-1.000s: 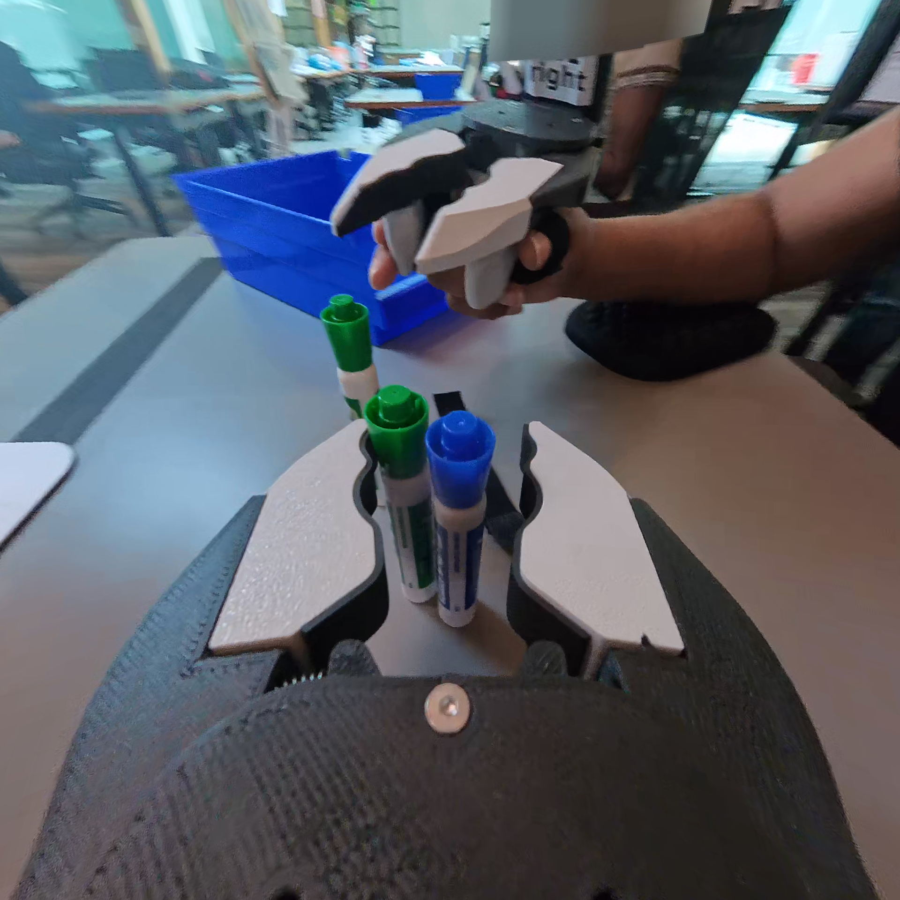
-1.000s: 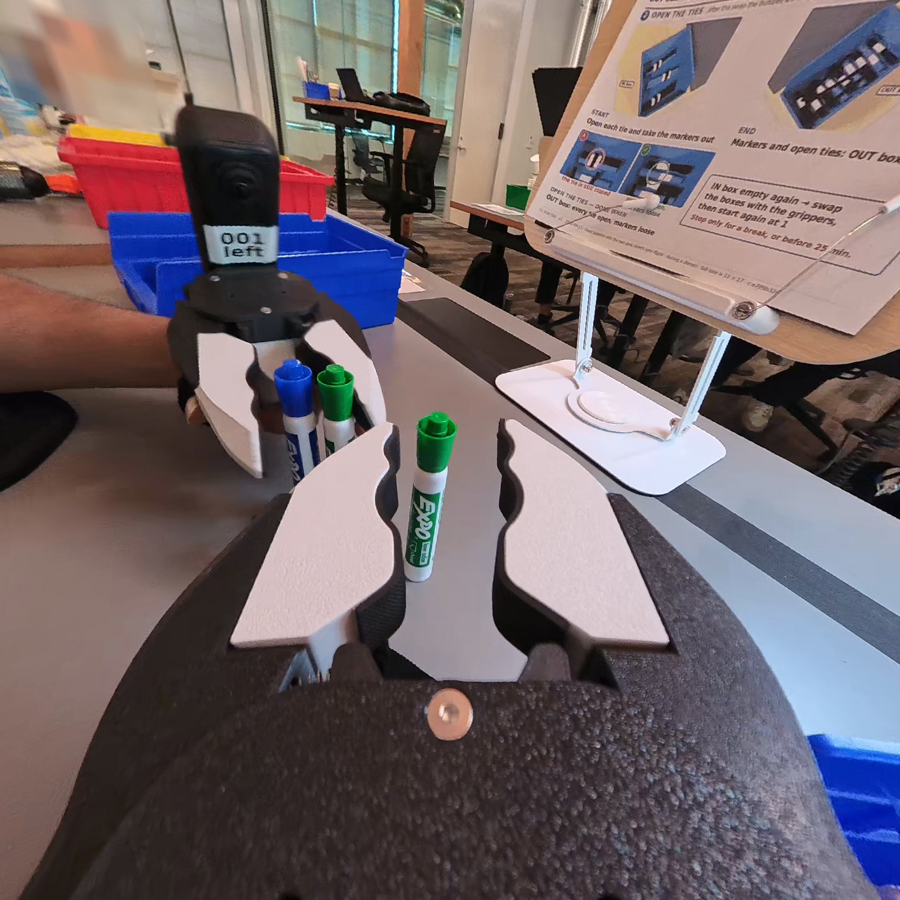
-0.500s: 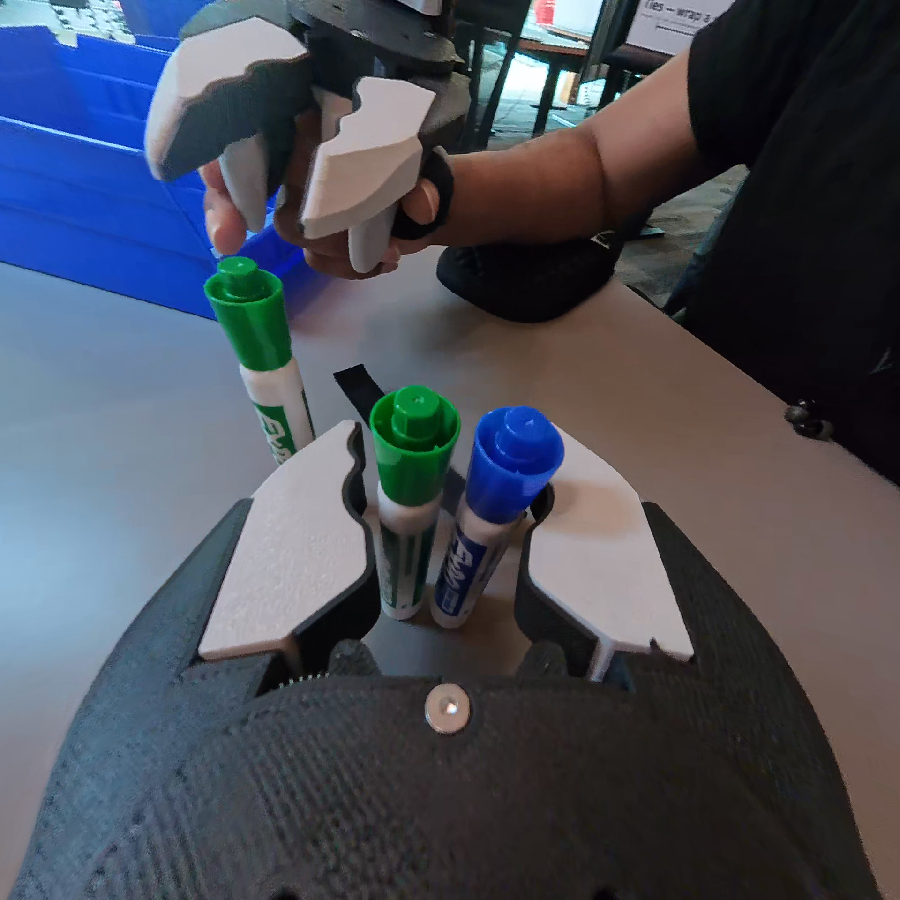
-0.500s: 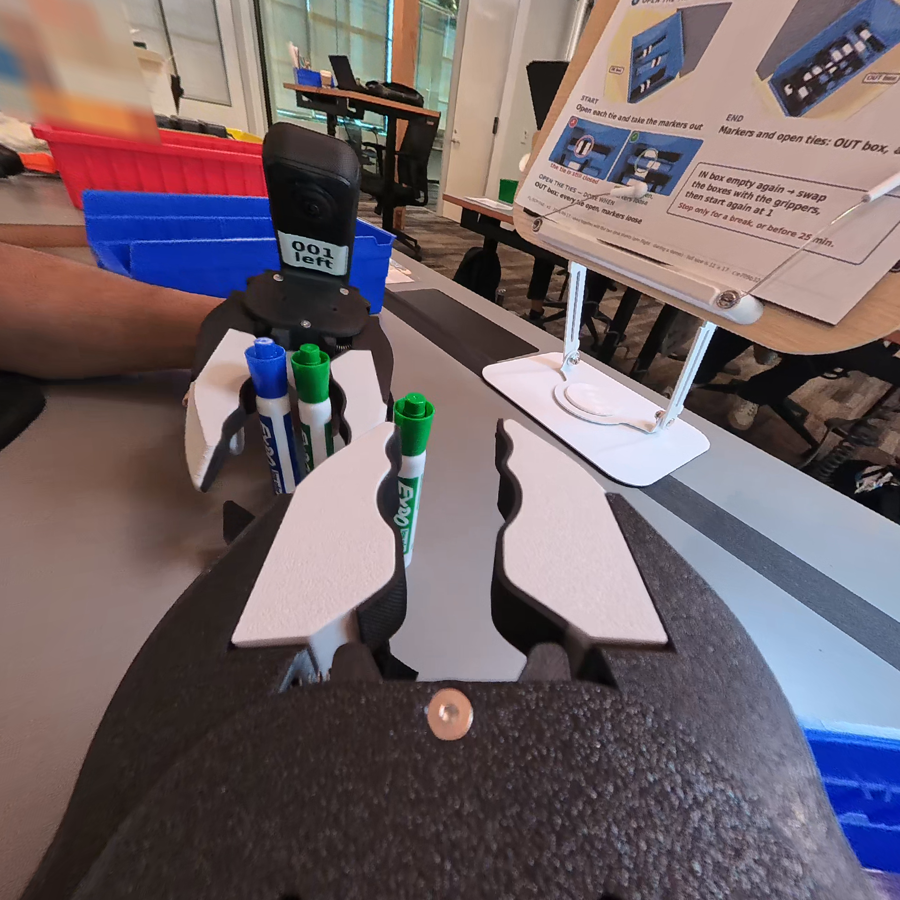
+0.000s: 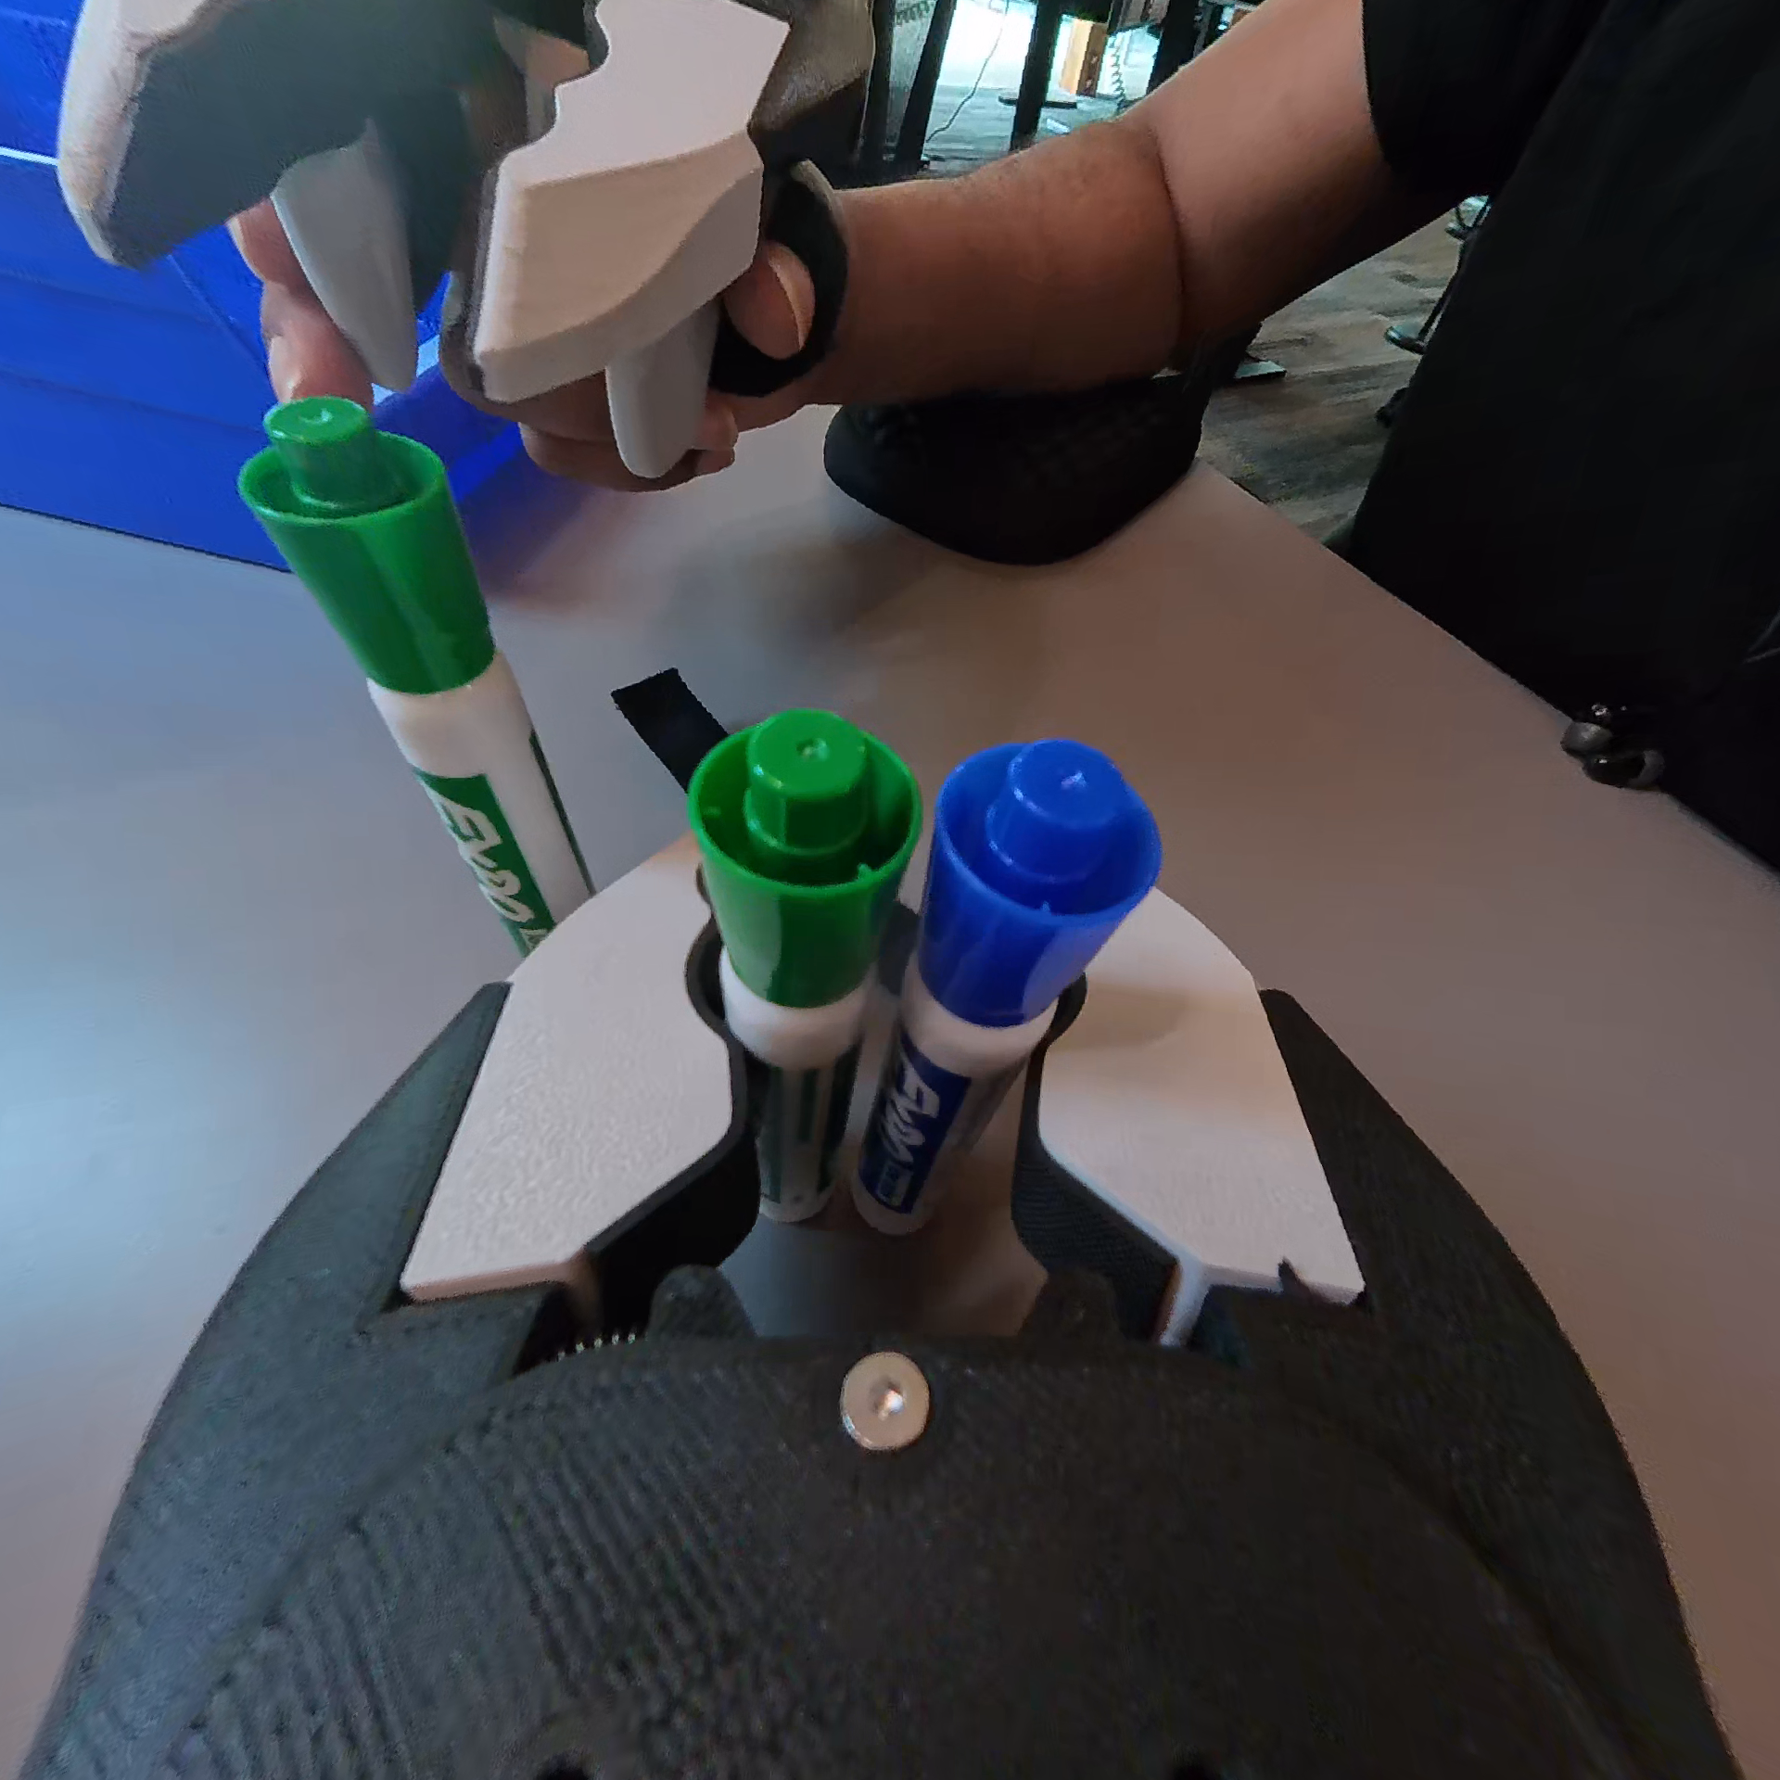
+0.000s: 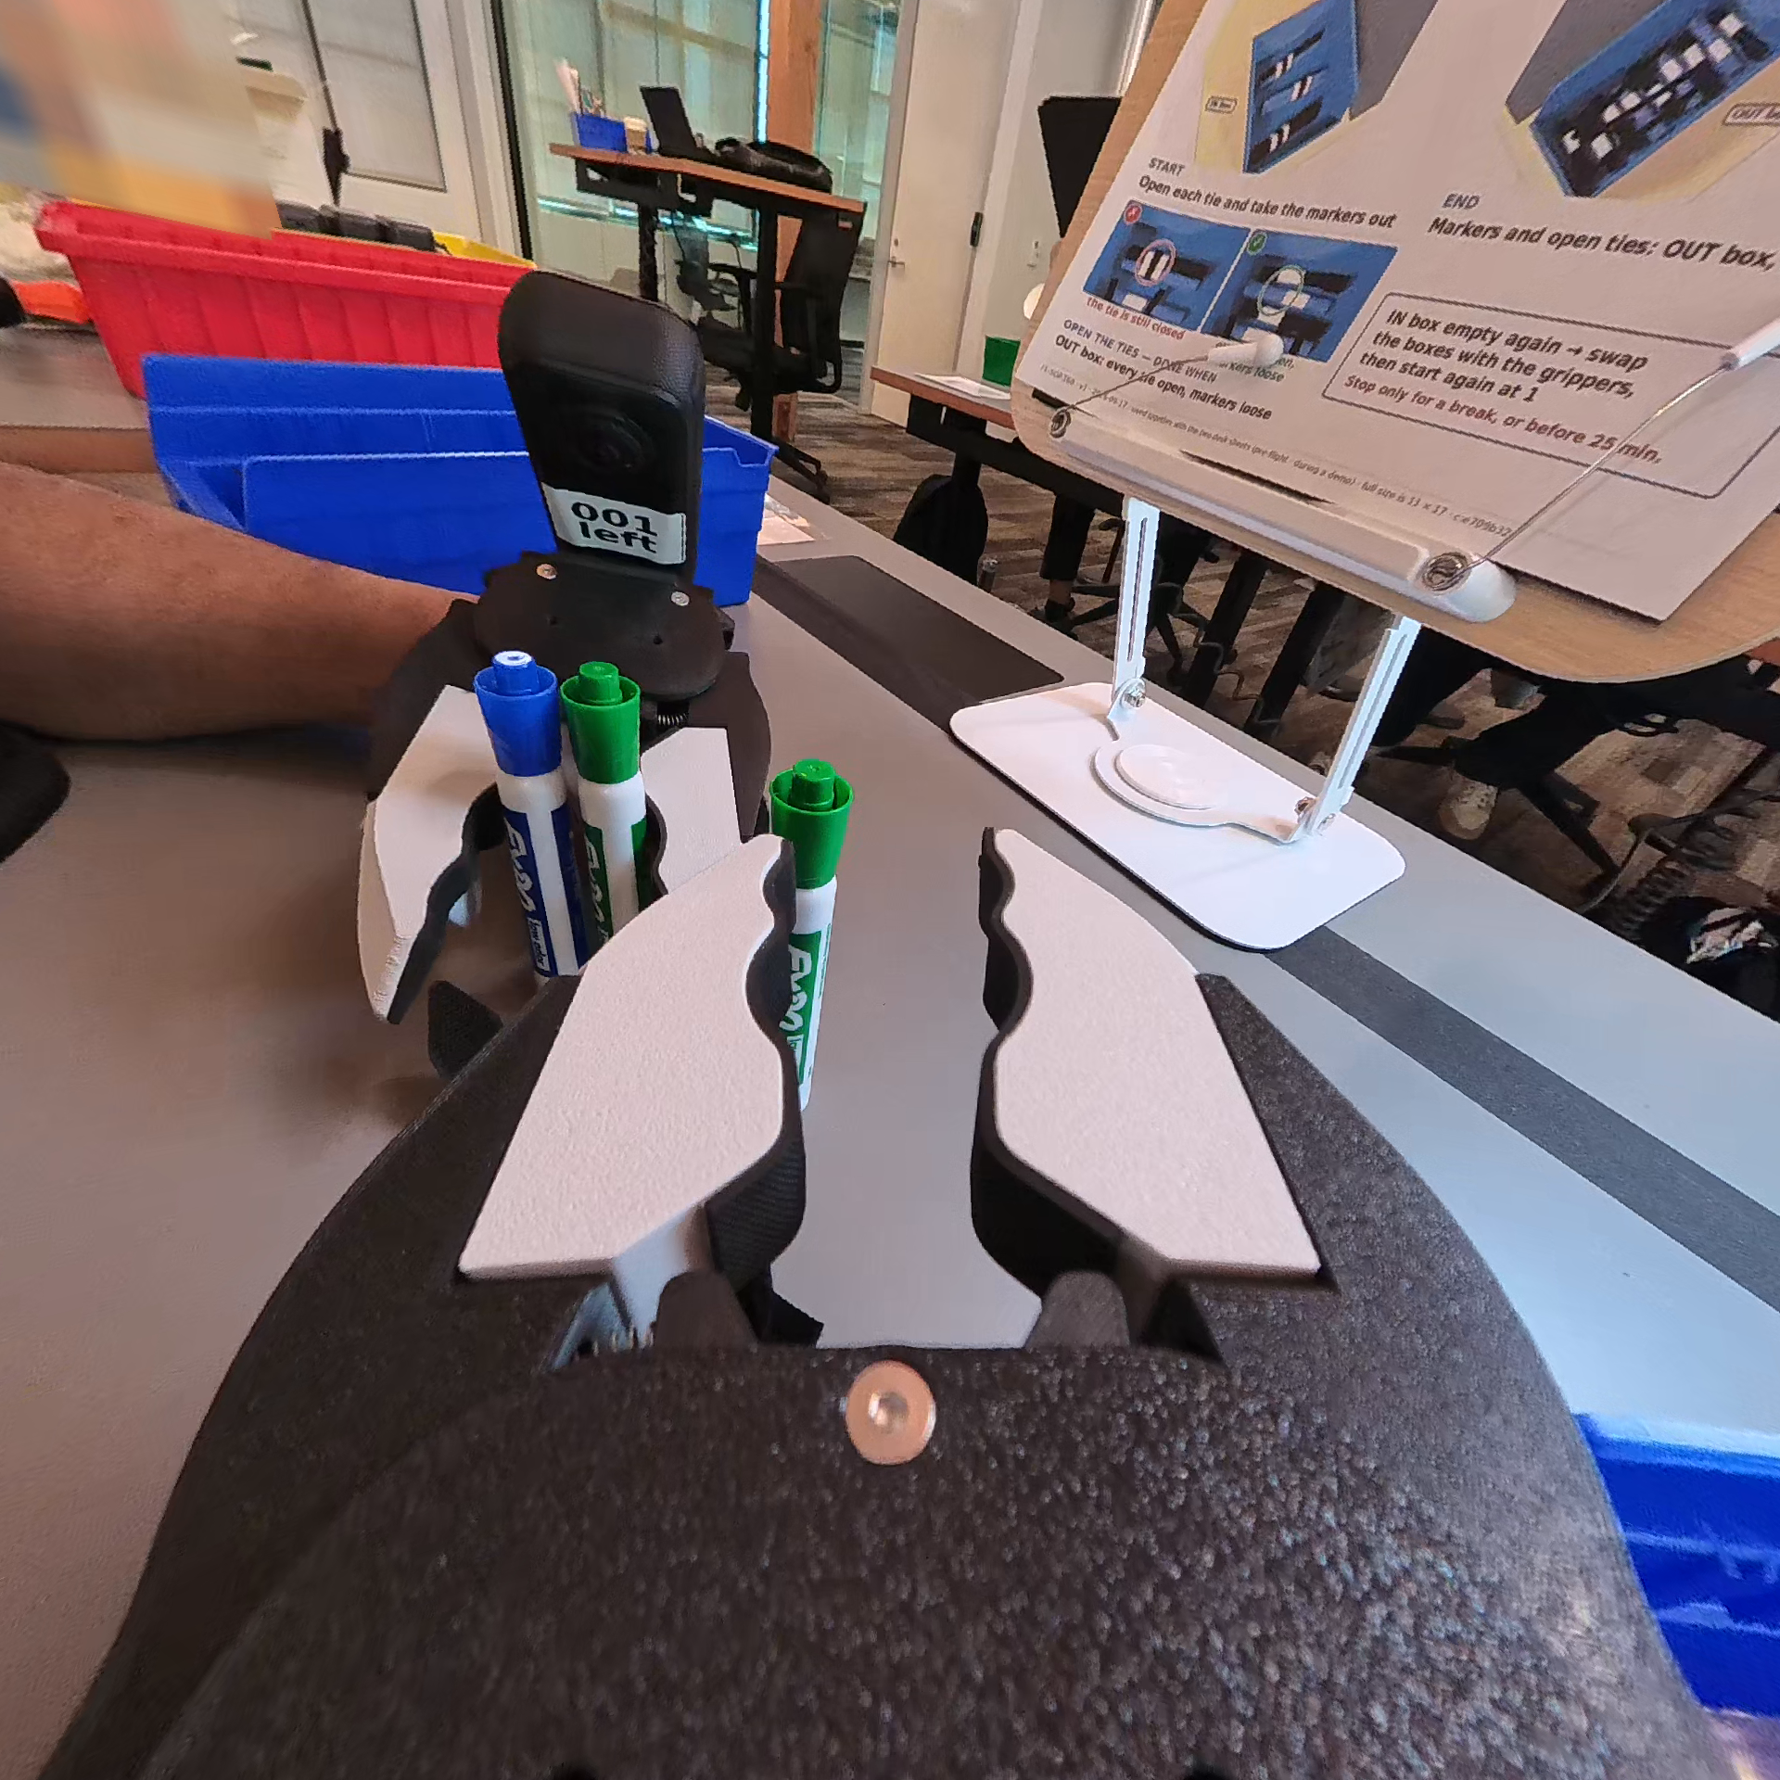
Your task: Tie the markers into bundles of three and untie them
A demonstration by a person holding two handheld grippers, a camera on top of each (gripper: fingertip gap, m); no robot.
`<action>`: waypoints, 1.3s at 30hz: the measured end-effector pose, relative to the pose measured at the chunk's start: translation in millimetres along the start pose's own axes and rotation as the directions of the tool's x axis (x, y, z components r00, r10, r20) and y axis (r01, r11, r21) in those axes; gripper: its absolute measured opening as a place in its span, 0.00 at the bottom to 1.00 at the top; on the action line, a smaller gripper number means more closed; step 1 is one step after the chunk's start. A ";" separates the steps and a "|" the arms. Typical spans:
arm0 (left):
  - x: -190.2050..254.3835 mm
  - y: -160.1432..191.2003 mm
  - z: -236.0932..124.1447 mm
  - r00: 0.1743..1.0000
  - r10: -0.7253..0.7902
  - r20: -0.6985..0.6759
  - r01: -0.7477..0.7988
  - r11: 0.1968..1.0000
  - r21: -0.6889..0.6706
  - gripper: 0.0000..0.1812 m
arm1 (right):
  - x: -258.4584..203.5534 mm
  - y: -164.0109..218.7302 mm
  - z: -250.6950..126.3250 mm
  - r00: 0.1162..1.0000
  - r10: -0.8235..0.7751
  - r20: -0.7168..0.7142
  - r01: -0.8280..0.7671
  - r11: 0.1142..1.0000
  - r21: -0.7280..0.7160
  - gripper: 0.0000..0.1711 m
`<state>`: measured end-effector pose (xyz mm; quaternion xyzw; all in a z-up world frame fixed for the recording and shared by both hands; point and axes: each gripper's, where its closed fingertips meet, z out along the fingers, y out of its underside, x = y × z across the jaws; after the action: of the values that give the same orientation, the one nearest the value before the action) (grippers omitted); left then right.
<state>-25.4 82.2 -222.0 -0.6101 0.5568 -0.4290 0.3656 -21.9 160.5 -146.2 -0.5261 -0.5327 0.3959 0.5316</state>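
A: What was nearest in the left wrist view?

B: The left tool (image 5: 891,973), clamped on two upright markers standing side by side: a green marker (image 5: 804,925) and a blue marker (image 5: 1002,954), their lower ends on the grey bench (image 5: 1300,771).

A: And the third one?

B: The other green marker (image 5: 424,674) stood upright on the bench just beyond the left tool's left finger, apart from the held pair. A black tie (image 5: 669,718) lay flat on the bench behind the pair, mostly hidden.

A: Where was the right tool?

B: Past that, raised above the bench, the right tool (image 5: 453,241) gripped by a hand (image 5: 597,424). In its own view the right tool (image 6: 881,886) stood wide apart and held nothing; the lone green marker (image 6: 809,896) stood just beside its left finger, whether touching I cannot tell.

A: Farther back?

B: A blue bin (image 6: 385,472) behind the left tool (image 6: 568,838), a red bin (image 6: 250,289) beyond it, and a white stand (image 6: 1204,828) carrying an instruction sheet (image 6: 1445,241) to the right.
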 end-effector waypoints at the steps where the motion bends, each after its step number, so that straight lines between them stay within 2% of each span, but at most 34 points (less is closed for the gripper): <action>1: -0.1 0.3 0.4 1.000 -0.001 0.000 0.001 1.000 -0.002 0.35 | -0.2 0.1 0.1 1.000 0.000 0.001 0.000 1.000 0.000 0.21; 4: -0.4 0.3 0.6 1.000 -0.003 0.001 0.003 1.000 -0.004 0.35 | -0.5 0.3 0.2 1.000 0.000 0.001 0.000 1.000 0.000 0.21; 5: -0.6 0.2 0.5 1.000 -0.003 0.003 0.003 1.000 -0.002 0.34 | -0.6 0.2 0.3 1.000 0.002 0.001 -0.002 1.000 0.001 0.24; 7: -0.9 -0.2 0.1 1.000 -0.005 0.004 0.004 1.000 0.001 0.34 | -0.6 0.4 0.5 1.000 0.005 0.002 -0.005 1.000 0.001 0.21; 33: -3.9 -5.3 0.3 1.000 0.000 0.024 -0.001 0.999 0.035 0.29 | 1.5 4.0 1.6 1.000 0.022 0.000 -0.022 1.000 -0.003 0.21; 39: -4.4 -6.3 0.3 0.998 -0.001 0.056 -0.002 0.999 0.044 0.33 | 2.3 3.8 0.9 1.000 0.014 -0.001 -0.014 1.000 -0.006 0.21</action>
<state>-22.8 87.2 -216.9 -0.6136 0.5368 -0.4239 0.3944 -21.9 163.3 -149.8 -0.5317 -0.5300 0.3975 0.5277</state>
